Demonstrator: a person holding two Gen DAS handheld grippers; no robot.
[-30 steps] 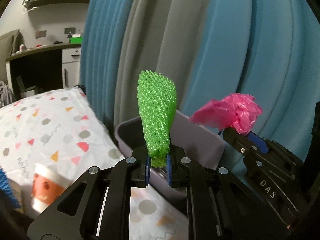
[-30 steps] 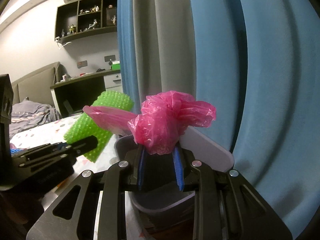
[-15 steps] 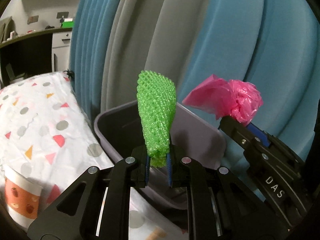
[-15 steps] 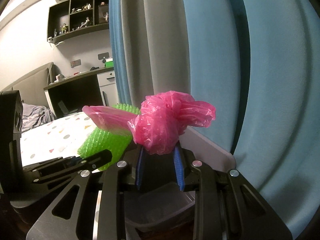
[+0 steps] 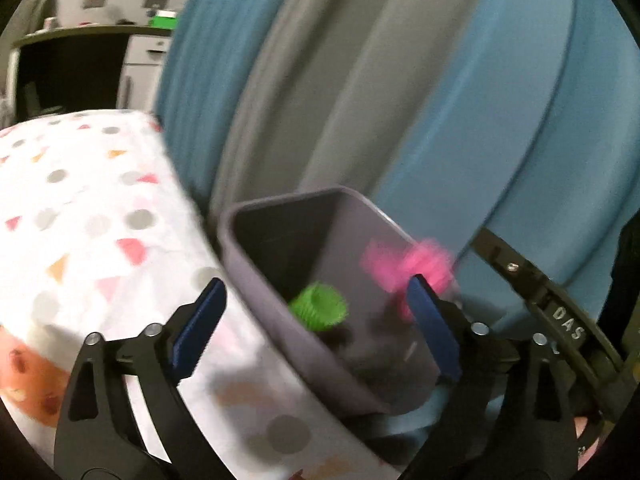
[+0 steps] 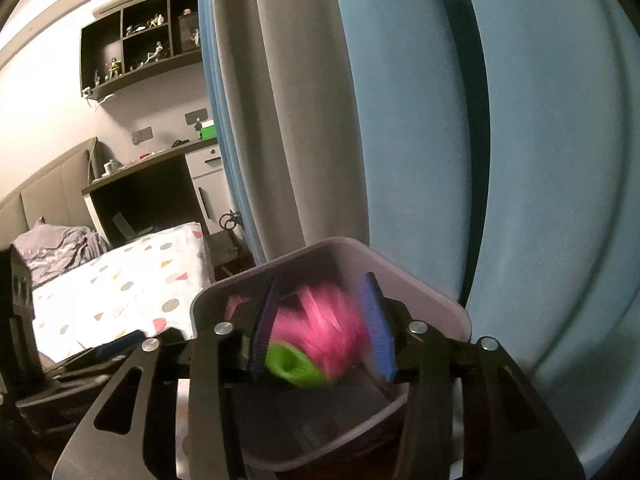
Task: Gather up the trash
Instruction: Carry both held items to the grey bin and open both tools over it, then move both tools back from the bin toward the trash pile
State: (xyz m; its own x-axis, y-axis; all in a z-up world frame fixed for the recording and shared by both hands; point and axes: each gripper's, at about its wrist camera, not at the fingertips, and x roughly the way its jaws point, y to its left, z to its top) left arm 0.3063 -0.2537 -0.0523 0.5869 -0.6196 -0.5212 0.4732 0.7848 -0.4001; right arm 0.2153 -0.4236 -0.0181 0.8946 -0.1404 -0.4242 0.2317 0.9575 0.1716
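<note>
A grey plastic bin (image 5: 260, 300) stands beside the bed, in front of the curtains; it also shows in the right wrist view (image 6: 432, 292). My left gripper (image 5: 316, 320) is open wide above the bin's near rim. The green foam net (image 5: 319, 312) is loose inside the bin, blurred. My right gripper (image 6: 320, 332) is open over the bin. The pink plastic bag (image 6: 324, 332) is between its open fingers, blurred and free of them, above the green net (image 6: 292, 366). The pink bag also shows in the left wrist view (image 5: 416, 268).
A bed with a white dotted sheet (image 5: 80, 220) lies left of the bin. A paper cup (image 5: 28, 376) lies on it at the lower left. Blue and grey curtains (image 6: 400, 120) hang right behind the bin. A dark desk (image 6: 140, 196) stands farther back.
Both grippers have opened over the bin. The green net has dropped from my left gripper into the bin, and the pink bag has left my right gripper's fingers and is falling.
</note>
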